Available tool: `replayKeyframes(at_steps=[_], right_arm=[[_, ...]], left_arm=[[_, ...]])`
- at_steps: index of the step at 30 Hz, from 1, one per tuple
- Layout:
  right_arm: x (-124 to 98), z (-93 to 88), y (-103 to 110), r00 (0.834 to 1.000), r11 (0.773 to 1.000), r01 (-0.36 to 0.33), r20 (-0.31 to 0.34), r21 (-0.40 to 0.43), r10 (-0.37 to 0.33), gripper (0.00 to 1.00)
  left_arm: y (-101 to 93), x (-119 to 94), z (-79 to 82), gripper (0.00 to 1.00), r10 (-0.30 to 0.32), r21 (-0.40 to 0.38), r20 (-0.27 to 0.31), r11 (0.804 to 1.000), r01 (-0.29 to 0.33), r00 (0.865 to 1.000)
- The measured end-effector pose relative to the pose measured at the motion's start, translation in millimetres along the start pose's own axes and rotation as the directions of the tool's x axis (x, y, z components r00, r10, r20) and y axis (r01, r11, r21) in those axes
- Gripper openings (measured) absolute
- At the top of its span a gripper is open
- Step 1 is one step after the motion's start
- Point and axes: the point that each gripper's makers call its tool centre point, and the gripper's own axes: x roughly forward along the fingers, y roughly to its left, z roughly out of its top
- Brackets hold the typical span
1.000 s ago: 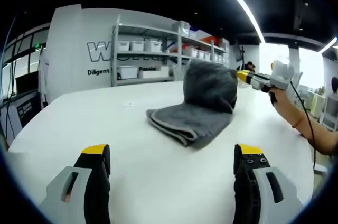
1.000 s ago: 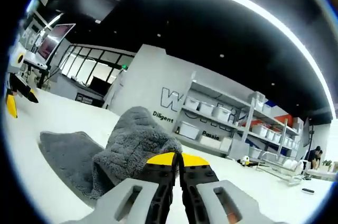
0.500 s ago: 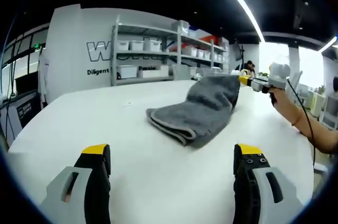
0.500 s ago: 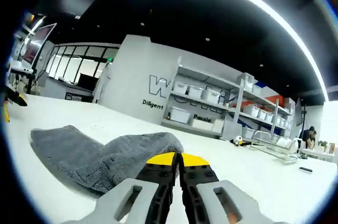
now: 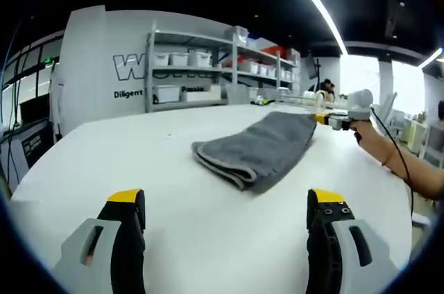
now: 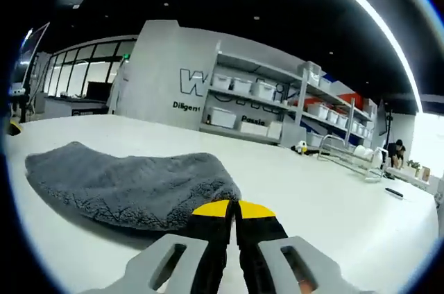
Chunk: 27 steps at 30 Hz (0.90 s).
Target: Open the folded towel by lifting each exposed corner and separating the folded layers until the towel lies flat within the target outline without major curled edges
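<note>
Grey towel (image 5: 260,147) lies on the white desk (image 5: 173,197), long axis running away from the left tool (image 5: 225,221) toward the right tool (image 5: 325,118). Right tool (image 6: 233,212) is nearer: jaws together, apparently pinching the towel's (image 6: 132,183) far edge right at its tips, rest of cloth spreading ahead-left of it. Left tool sits well short, jaws wide apart, holding nothing. Folded doubled edge faces the left tool, so that one likely reaches forward next.
</note>
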Motion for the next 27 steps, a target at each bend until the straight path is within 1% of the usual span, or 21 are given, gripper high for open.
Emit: replayKeyframes(at_steps=[3,6,9,12,15,24,25,27], right_arm=[[3.0,-5.0,-2.7,1.000,1.000,0.002,-0.018,0.007,-0.002,0.00],[4.4,-5.5,-3.7,1.000,1.000,-0.004,-0.020,0.028,0.005,0.00],[7.2,-13.0,-6.2,0.998,1.000,0.004,-0.056,0.015,-0.003,0.00],[8.3,-23.5,-10.1,0.995,0.999,0.006,-0.096,0.048,-0.001,0.00],[2.6,-30.9,-13.2,0.993,0.995,0.010,-0.115,0.099,0.001,0.00],[2.3,-31.6,-10.8,0.993,0.993,0.002,-0.119,0.120,0.013,0.01],[0.7,-30.2,-11.8,0.993,0.993,0.006,-0.118,0.122,0.009,0.03],[-2.4,-25.2,-11.7,0.994,0.992,0.002,-0.108,0.126,0.011,0.11]], left_arm=[[-0.7,-0.6,-0.2,0.95,0.001,0.002,0.000,1.000,-0.001,1.000],[0.0,-0.5,-0.1,0.95,0.003,0.000,0.000,1.000,-0.003,1.000],[-0.5,-0.7,-0.2,0.95,0.003,0.003,0.000,1.000,-0.003,1.000],[-0.3,-0.5,0.6,0.95,0.001,0.002,0.003,1.000,-0.001,1.000],[0.6,-0.6,0.5,0.95,0.003,0.001,0.002,1.000,-0.003,1.000],[-0.4,-1.1,-0.3,0.95,0.003,0.002,0.000,1.000,-0.003,1.000],[-0.8,-1.3,-0.4,0.95,0.003,0.002,0.001,1.000,-0.003,1.000],[-2.3,-1.9,-0.6,0.95,0.002,0.002,0.002,1.000,-0.002,1.000]])
